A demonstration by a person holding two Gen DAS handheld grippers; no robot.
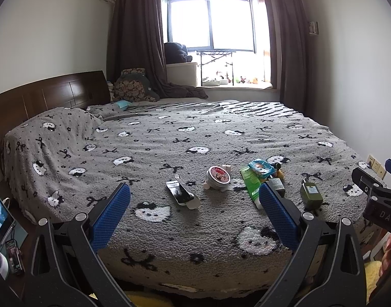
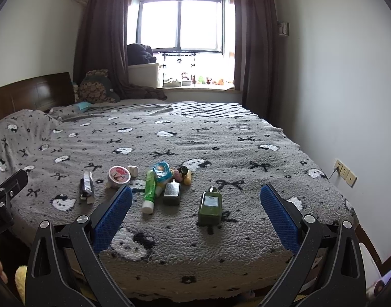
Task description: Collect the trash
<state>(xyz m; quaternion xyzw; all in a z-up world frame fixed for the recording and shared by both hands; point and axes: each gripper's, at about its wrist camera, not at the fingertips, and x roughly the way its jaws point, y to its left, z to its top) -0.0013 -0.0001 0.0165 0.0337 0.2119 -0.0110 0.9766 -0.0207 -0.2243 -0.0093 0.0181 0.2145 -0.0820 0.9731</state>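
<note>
— Grey fleece bedspread [image 2: 221,138]: where does the trash sit?
— Green bottle [image 2: 209,208] at twelve o'clock of the right gripper [image 2: 195,213]; green tube [image 2: 149,192], round tin [image 2: 119,176] at eleven.
— Grippers?
— Right and left gripper [image 1: 194,208] both spread wide, holding nothing.

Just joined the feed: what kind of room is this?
A bedroom, most likely: a large bed under a cat-print blanket, a wooden headboard, and a curtained window behind it.

A grey patterned bed [image 2: 221,138] carries a green bottle [image 2: 210,208], green tube [image 2: 149,192], round tin [image 2: 119,176] and flattened carton [image 2: 86,185]
</note>
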